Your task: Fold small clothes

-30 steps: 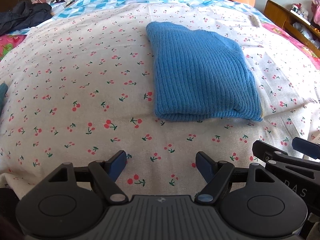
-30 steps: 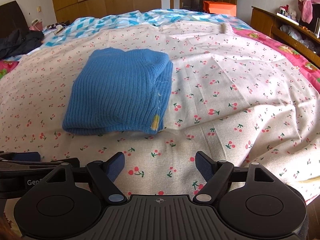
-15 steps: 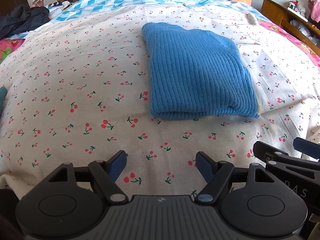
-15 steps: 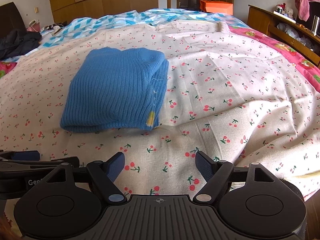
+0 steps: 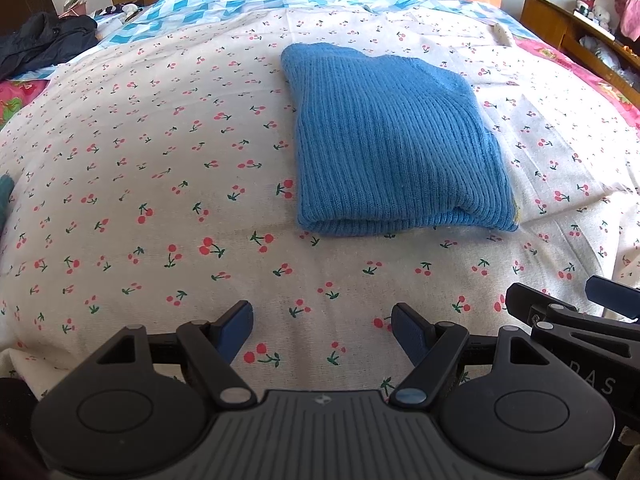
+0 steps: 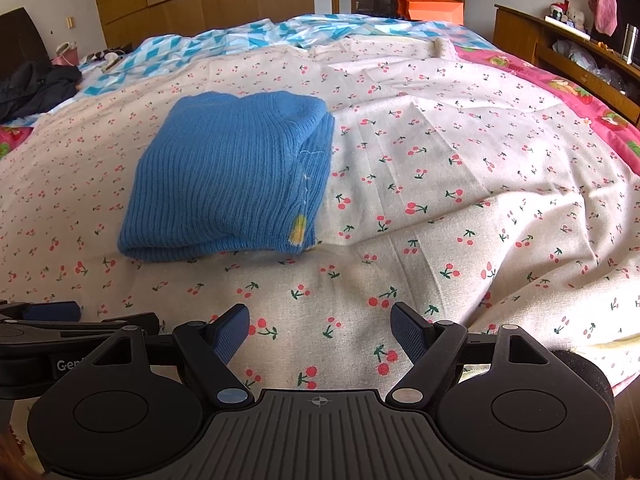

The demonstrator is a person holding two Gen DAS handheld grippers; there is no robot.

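**Sweater looks folded; both grippers idle at the near edge**

Nearest me, my left gripper [image 5: 322,330] hangs over the bed's near edge with its blue-padded fingers [image 5: 236,328] spread wide and nothing between them. My right gripper [image 6: 320,330] sits just beside it in the same state: fingers apart, empty, only cloth beneath. Each one shows at the edge of the other's view.

Under both runs the cream bedspread printed with red cherries [image 5: 160,184], a few creases on its right side. Further out, well apart from either gripper, lies the one blue rib-knit sweater [image 5: 392,148], already a compact rectangle with its rounded fold facing me and a small yellow tag at its near right corner [image 6: 298,232]. Behind it a blue-and-white diamond-patterned quilt [image 6: 224,46] covers the far end of the bed, with a dark bundle of clothing [image 5: 44,46] off to the left.

My count: two grippers, one sweater, no other small garment laid out on the cherry cloth.

I judge this fold finished or nearly so. Next I would either reach forward to square the stack or move it aside, both needing a low approach and a grip through all layers.
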